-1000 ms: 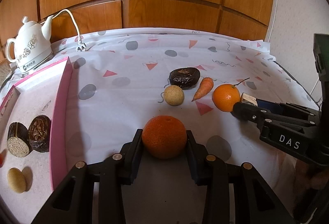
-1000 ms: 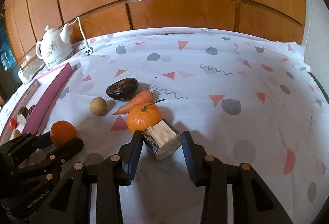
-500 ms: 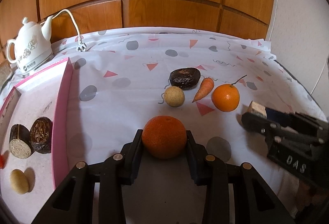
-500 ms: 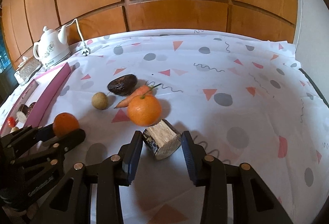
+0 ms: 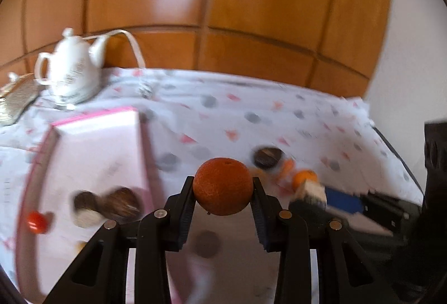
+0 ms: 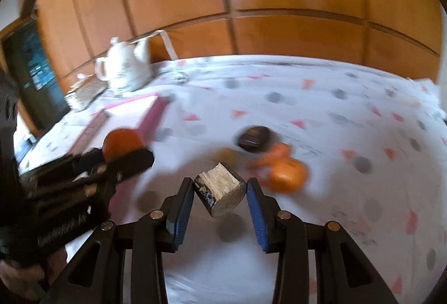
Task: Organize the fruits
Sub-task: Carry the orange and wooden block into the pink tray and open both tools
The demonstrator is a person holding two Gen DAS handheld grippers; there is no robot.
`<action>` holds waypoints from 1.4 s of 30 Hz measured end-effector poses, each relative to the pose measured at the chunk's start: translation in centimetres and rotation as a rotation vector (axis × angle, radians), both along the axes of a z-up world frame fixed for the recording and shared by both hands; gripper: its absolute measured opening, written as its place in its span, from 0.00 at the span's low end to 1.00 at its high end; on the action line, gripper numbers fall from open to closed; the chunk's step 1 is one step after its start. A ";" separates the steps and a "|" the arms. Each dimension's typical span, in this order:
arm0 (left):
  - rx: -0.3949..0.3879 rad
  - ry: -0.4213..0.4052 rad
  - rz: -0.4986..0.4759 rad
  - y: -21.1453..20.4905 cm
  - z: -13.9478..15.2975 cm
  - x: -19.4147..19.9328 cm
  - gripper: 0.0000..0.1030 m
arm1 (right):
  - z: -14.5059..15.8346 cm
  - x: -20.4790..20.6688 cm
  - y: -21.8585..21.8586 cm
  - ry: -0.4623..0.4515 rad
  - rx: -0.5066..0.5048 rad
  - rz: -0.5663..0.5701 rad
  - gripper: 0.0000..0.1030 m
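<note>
Above the patterned tablecloth (image 6: 321, 97), the left gripper (image 5: 223, 189) clamps a dark orange (image 5: 222, 186). The right gripper (image 6: 220, 192) pinches a cut wooden chunk (image 6: 220, 188) (bark side down) beside it.

Left gripper (image 5: 223, 193): matte black plastic, triangular cut-outs, round silver screws, ribbed black pads, pale lettering on side. Right gripper (image 6: 220, 193): same black frame, silver screws, blue ribbed pads.
</note>
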State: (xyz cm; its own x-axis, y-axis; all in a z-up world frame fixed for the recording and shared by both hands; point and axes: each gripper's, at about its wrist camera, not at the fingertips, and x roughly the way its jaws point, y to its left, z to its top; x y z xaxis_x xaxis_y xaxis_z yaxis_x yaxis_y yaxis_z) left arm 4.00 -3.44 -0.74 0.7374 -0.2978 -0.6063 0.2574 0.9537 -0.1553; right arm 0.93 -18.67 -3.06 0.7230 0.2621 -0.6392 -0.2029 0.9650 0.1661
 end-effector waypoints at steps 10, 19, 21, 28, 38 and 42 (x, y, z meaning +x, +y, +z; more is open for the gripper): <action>0.043 0.023 0.315 11.1 0.4 2.6 0.37 | 1.0 1.9 8.4 0.027 0.028 0.266 0.38; 0.057 0.045 0.414 14.2 -0.6 2.5 0.47 | 0.8 2.9 15.2 0.041 0.000 0.400 0.39; 0.050 0.037 0.418 14.3 -0.5 2.3 0.51 | 0.6 3.1 15.8 0.049 0.002 0.396 0.39; 0.041 0.042 0.421 14.1 0.0 1.6 0.55 | 0.3 3.2 15.7 0.060 -0.008 0.356 0.39; 0.022 0.047 0.421 13.3 0.0 0.2 0.64 | 0.9 2.5 13.2 0.028 0.006 0.221 0.43; 0.025 0.047 0.406 12.5 0.0 -0.5 0.66 | 1.2 2.0 12.2 0.003 -0.005 0.168 0.43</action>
